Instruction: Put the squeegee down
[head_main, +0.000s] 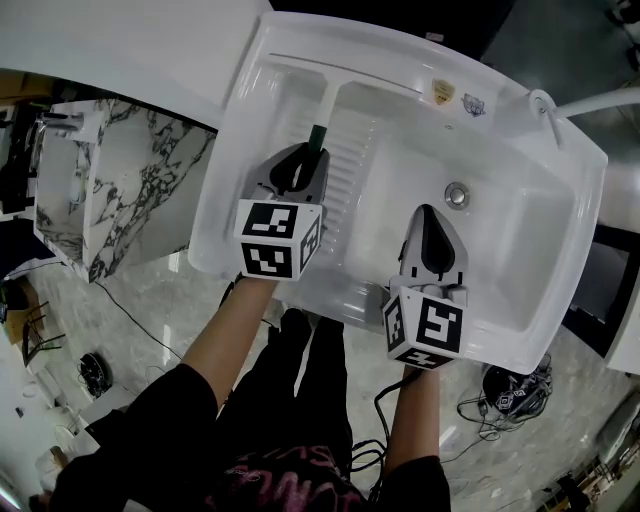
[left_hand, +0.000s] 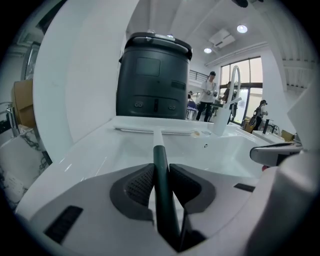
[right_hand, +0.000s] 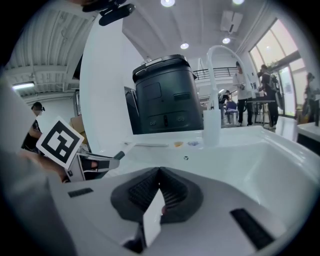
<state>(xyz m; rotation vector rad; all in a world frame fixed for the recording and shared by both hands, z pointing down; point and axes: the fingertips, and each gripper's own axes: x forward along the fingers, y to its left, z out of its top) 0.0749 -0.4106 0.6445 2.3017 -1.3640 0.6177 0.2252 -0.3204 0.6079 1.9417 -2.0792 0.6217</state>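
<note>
The squeegee (head_main: 324, 105) has a dark green handle and a white shaft. It reaches over the ribbed drainboard (head_main: 350, 150) of the white sink (head_main: 560, 260). Its blade lies along the back wall of the drainboard. My left gripper (head_main: 312, 152) is shut on the green handle, and in the left gripper view both pads press the squeegee (left_hand: 158, 160) at my left gripper (left_hand: 161, 170). My right gripper (head_main: 432, 215) hovers over the basin's near side. In the right gripper view its jaws (right_hand: 160, 172) are shut, with a small white tab standing in front of them.
The drain (head_main: 457, 194) sits mid-basin and a curved faucet (head_main: 545, 105) rises at the far right corner. A black appliance (left_hand: 152, 75) stands behind the sink. A marble counter (head_main: 120, 180) is at the left. Cables (head_main: 510, 395) lie on the floor.
</note>
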